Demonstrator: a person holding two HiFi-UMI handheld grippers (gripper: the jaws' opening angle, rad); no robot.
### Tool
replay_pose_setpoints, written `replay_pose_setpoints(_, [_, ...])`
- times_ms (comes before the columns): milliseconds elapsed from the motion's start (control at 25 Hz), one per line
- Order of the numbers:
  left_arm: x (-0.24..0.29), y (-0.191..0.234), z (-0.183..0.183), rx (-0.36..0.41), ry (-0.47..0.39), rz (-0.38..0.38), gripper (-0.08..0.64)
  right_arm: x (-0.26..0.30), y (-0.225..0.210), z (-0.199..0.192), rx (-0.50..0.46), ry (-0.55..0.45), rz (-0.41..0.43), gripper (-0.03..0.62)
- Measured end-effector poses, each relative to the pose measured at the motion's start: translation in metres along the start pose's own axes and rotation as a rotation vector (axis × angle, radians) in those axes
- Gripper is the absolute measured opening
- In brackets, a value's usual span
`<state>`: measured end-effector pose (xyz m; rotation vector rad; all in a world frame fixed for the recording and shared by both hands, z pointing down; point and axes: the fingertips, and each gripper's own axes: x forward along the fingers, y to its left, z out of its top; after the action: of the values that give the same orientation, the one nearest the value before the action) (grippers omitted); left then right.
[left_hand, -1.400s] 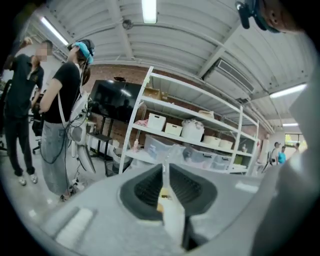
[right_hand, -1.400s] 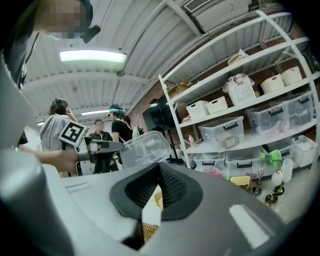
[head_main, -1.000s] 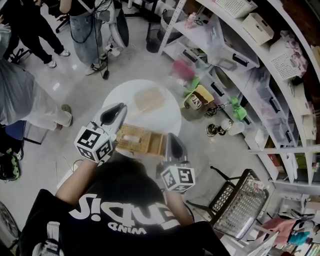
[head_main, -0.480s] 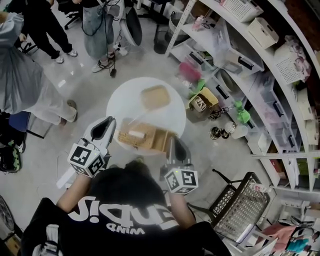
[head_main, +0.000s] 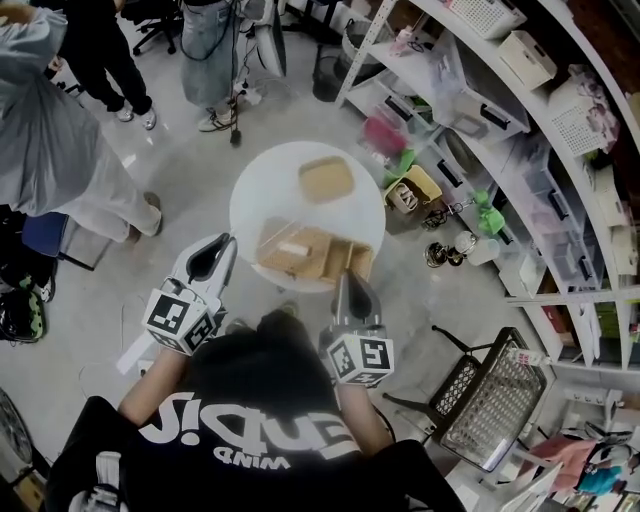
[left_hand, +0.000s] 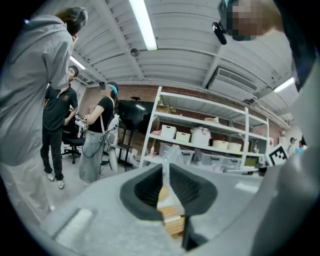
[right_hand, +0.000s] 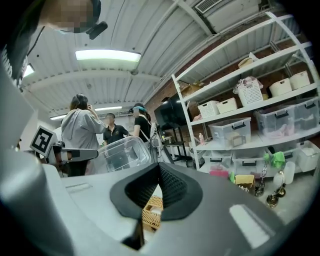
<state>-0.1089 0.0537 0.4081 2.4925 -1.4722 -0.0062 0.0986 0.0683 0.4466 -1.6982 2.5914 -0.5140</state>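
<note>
A round white table (head_main: 258, 190) carries a two-part wicker basket (head_main: 315, 255) and a tan box (head_main: 326, 179). A clear plastic box (head_main: 285, 232) sits tilted over the basket's left part. My left gripper (head_main: 225, 243) reaches its left edge. In the left gripper view the jaws (left_hand: 165, 167) are shut on a thin clear plastic edge (left_hand: 172, 152), with wicker (left_hand: 172, 225) below. The right gripper view shows the clear box (right_hand: 122, 154) raised beside the left gripper. My right gripper (head_main: 343, 278) is shut at the basket's near right corner, with wicker (right_hand: 150, 212) showing under its tips (right_hand: 159, 172).
White shelving (head_main: 480, 110) with plastic bins and baskets runs along the right. Several people (head_main: 60, 110) stand to the upper left of the table. Green items (head_main: 478, 222) and small objects lie on the floor by the shelves. A wire-mesh chair (head_main: 480, 410) stands at lower right.
The table and basket have shifted up and right in the head view. Both grippers stay shut and keep their places at the basket. A person in grey now fills the left gripper view's left side.
</note>
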Motion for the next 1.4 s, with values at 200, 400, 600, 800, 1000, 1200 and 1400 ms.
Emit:
replay_pose_setpoints(200, [-0.023,0.0,-0.012,-0.006,0.001,-0.009,0.043,-0.015,0.023,-0.01,-0.021,-0.005,-0.007,-0.006])
replay_pose_setpoints(400, [-0.037,0.0,-0.022,-0.005,0.003,-0.002,0.043,-0.028,0.036,-0.014,-0.039,-0.01,-0.015,-0.006])
replay_pose_setpoints(600, [-0.045,0.0,-0.028,-0.011,0.011,-0.002,0.043,-0.033,0.045,-0.021,-0.038,-0.004,-0.018,-0.006])
replay_pose_setpoints(800, [-0.051,0.003,-0.028,-0.026,0.005,-0.007,0.043,-0.036,0.053,-0.026,-0.046,0.005,-0.017,-0.006])
replay_pose_setpoints(1000, [-0.053,0.004,-0.027,-0.026,0.002,-0.013,0.043,-0.037,0.056,-0.029,-0.04,0.006,-0.025,-0.006])
replay_pose_setpoints(1200, [-0.053,0.006,-0.027,-0.027,0.004,-0.012,0.043,-0.034,0.057,-0.028,-0.032,-0.003,-0.024,-0.006])
replay_pose_setpoints(1400, [-0.055,0.009,-0.027,-0.034,0.01,-0.006,0.043,-0.032,0.06,-0.028,-0.027,-0.003,-0.019,-0.006])
